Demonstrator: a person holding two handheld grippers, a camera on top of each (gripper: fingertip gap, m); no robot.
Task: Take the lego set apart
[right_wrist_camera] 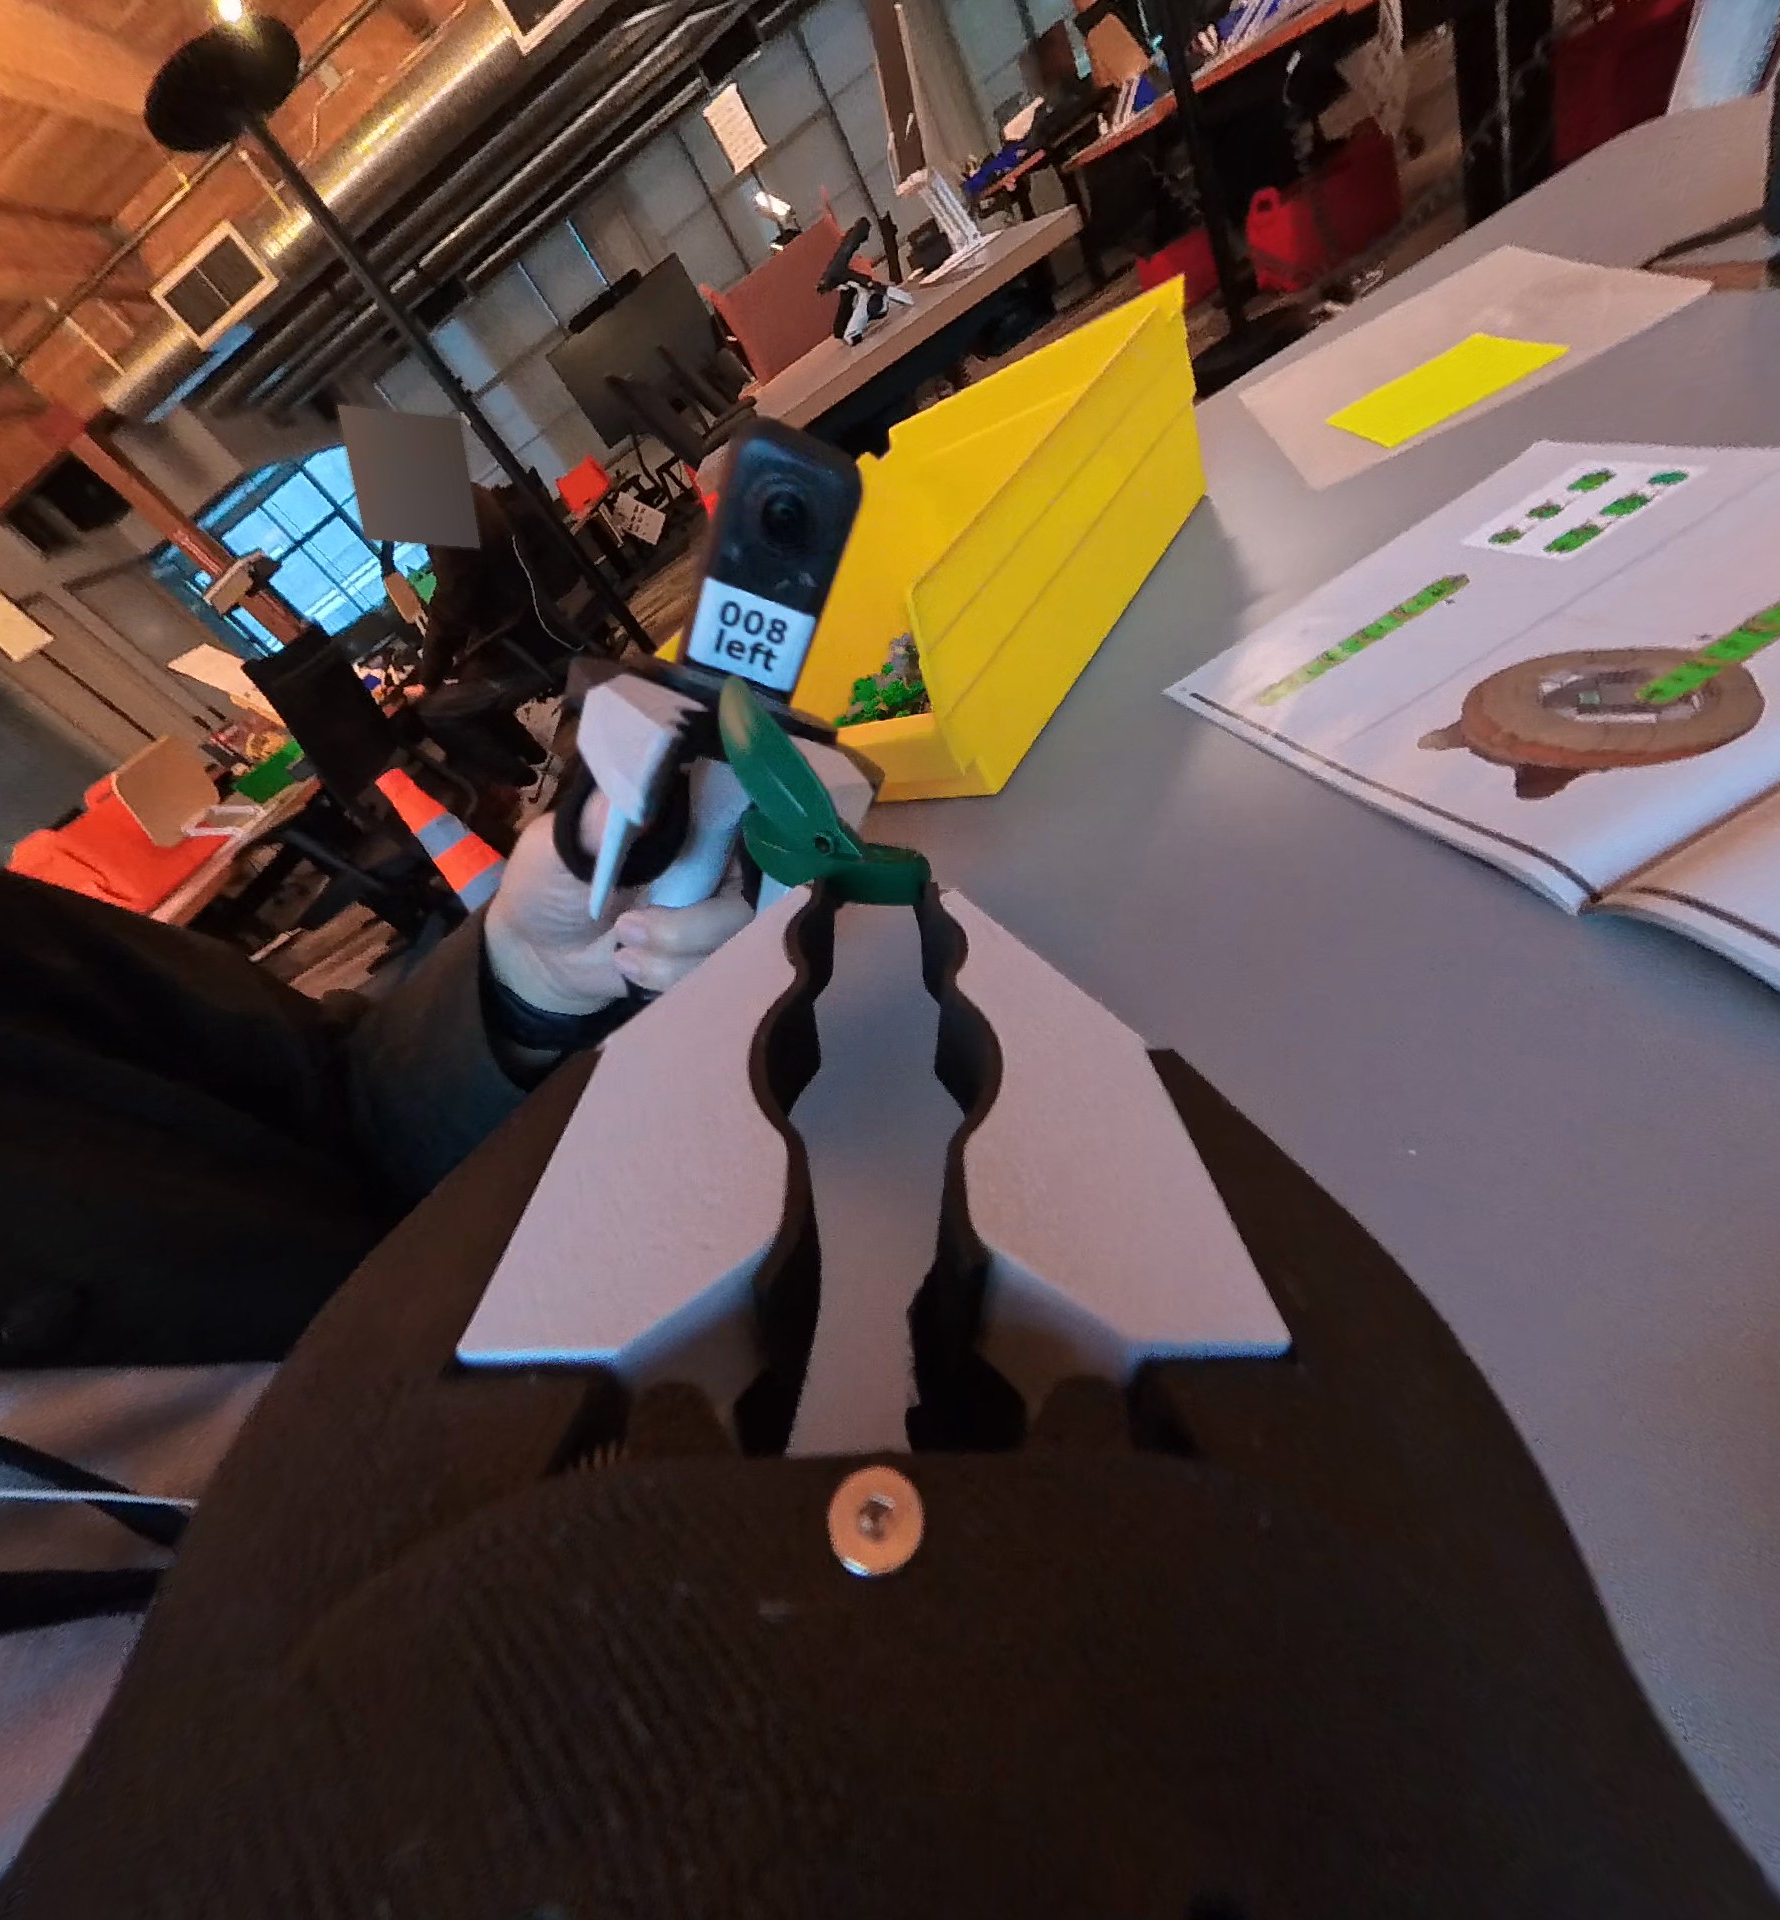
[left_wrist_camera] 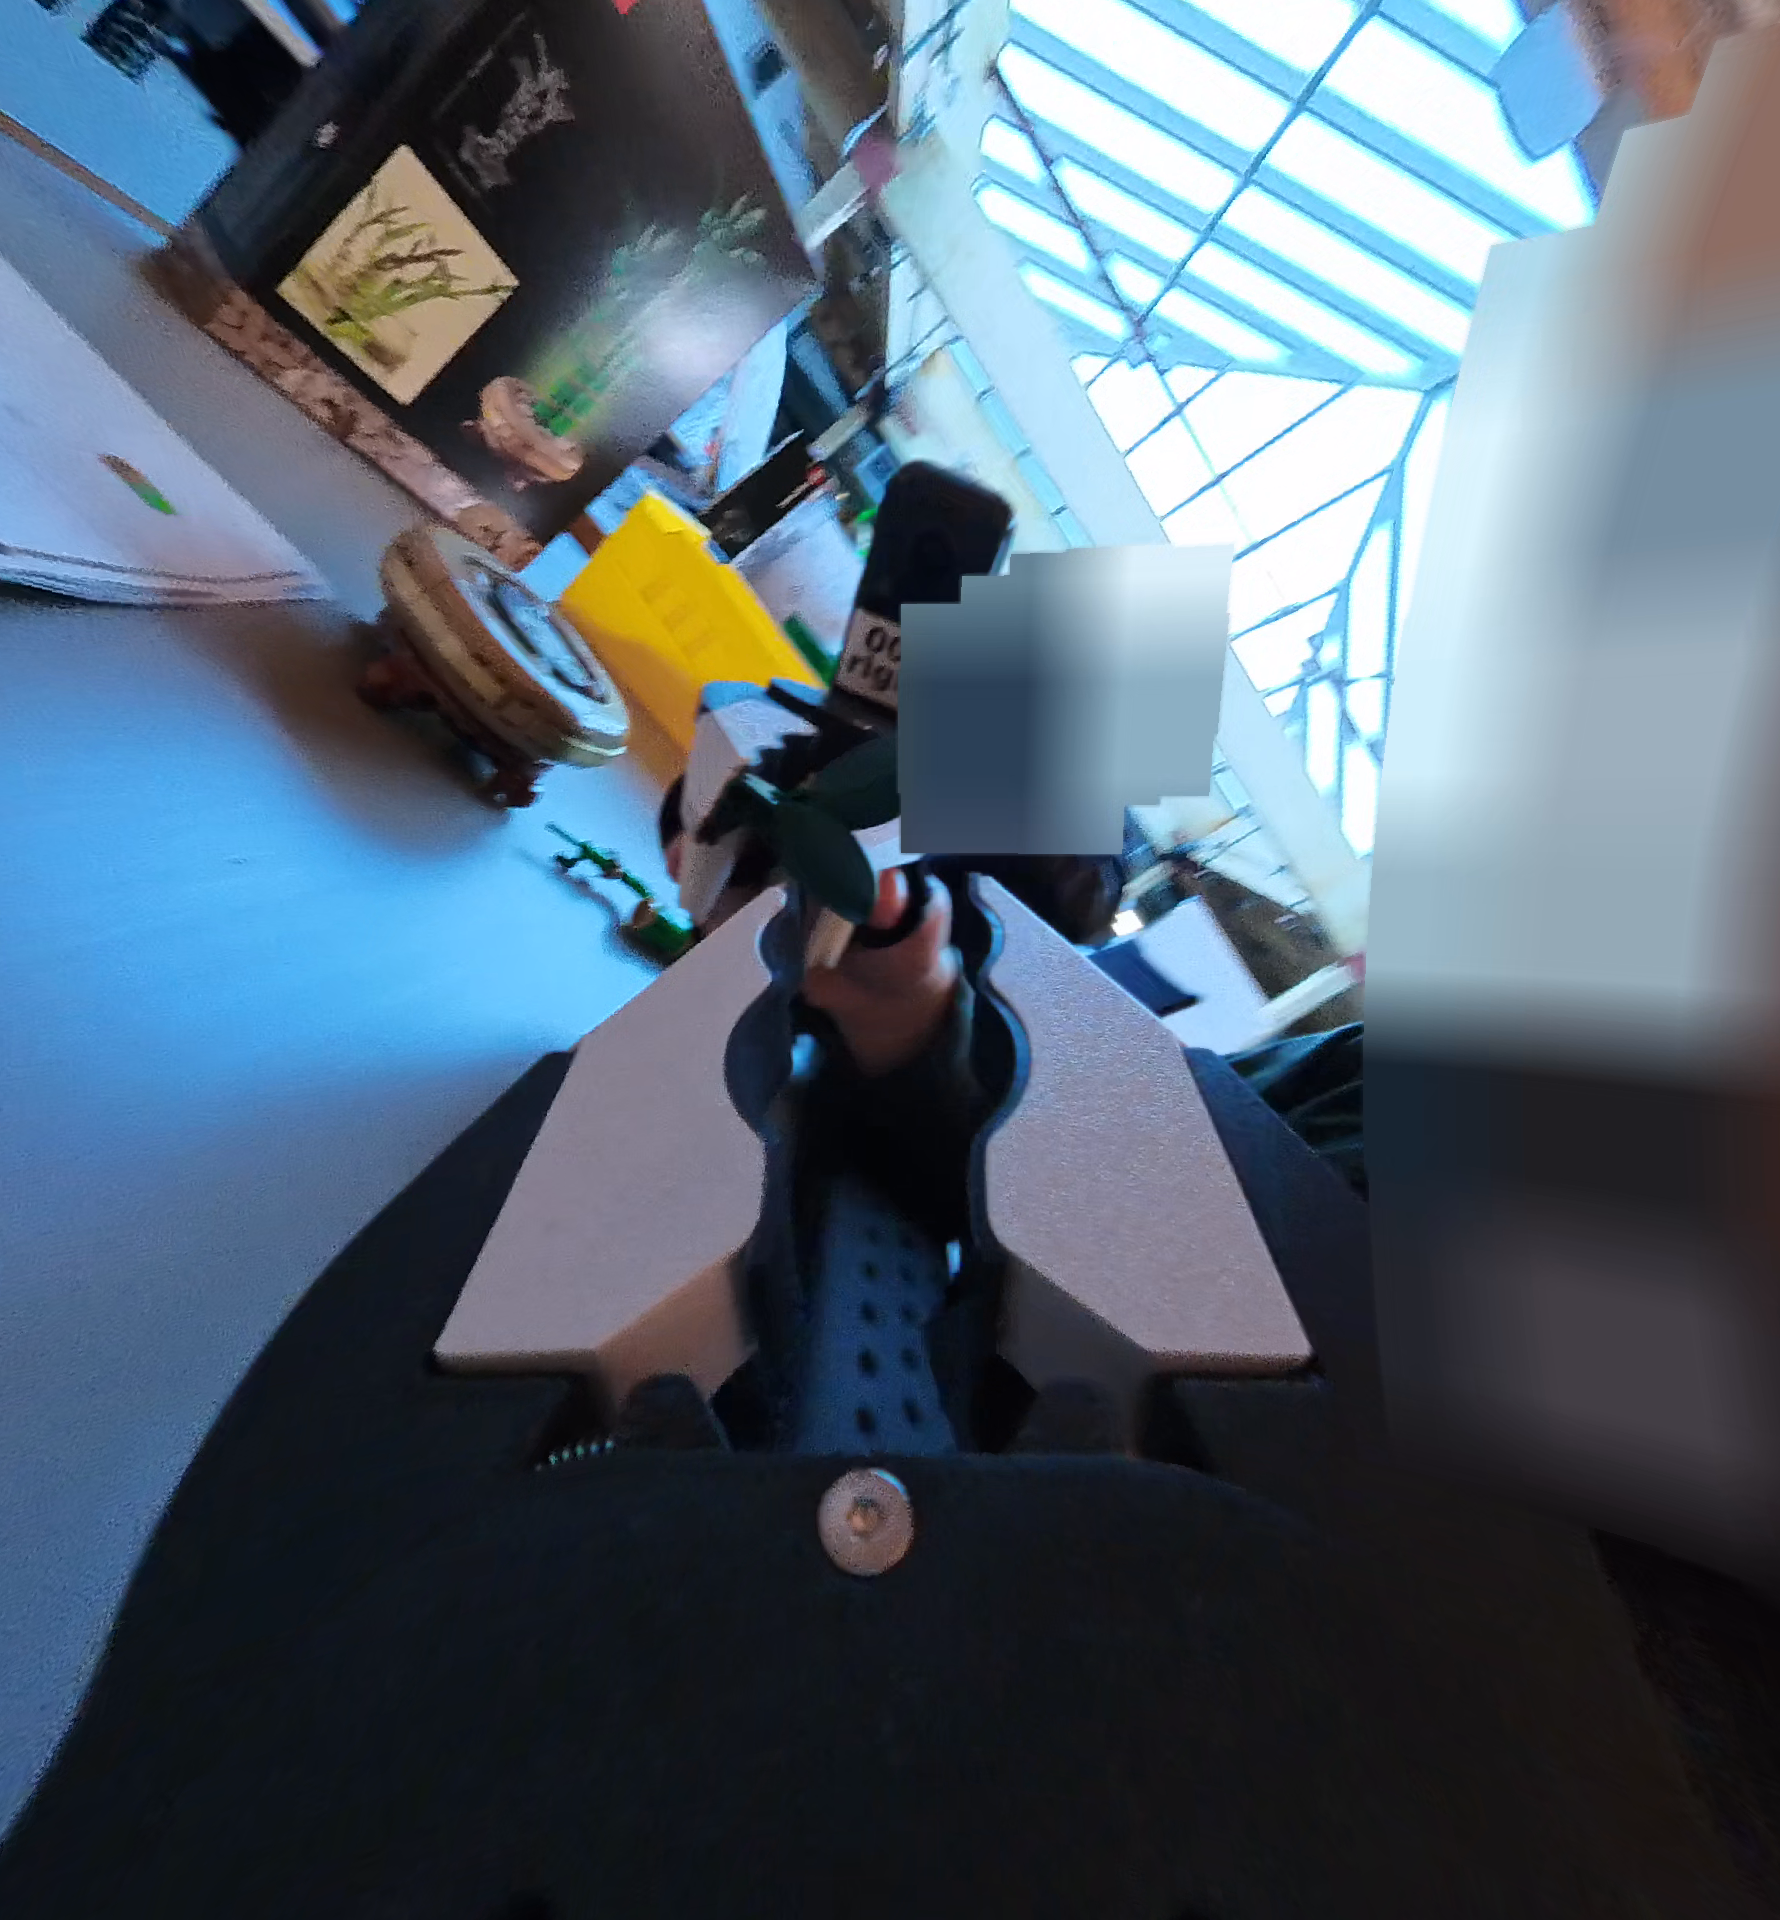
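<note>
A green Lego leaf piece [right_wrist_camera: 870, 878] sits between the tips of my right gripper [right_wrist_camera: 870, 896], which is shut on it above the grey table [right_wrist_camera: 1333, 1195]. A second leaf [right_wrist_camera: 766, 758] joined to it rises toward the left gripper's grey fingers [right_wrist_camera: 621, 748], which face this one. In the left wrist view my left gripper [left_wrist_camera: 881, 904] has its jaws apart. The dark green leaves [left_wrist_camera: 829, 847] hang just past its left fingertip, held by the right gripper's fingers [left_wrist_camera: 725, 779]. The round brown Lego base [left_wrist_camera: 501, 665] stands on the table farther off.
A yellow bin [right_wrist_camera: 1021, 582] with loose Lego pieces stands behind the grippers. An open instruction booklet [right_wrist_camera: 1488, 748] lies to the right, and a paper with a yellow sheet [right_wrist_camera: 1447, 384] beyond it. Small green stalk pieces [left_wrist_camera: 616, 894] lie near the base. A black set box [left_wrist_camera: 512, 229] stands at the table's far side. My two grippers' fingertips are within a few centimetres of each other. My right gripper's tips are some 15 centimetres from the round brown Lego base [left_wrist_camera: 501, 665].
</note>
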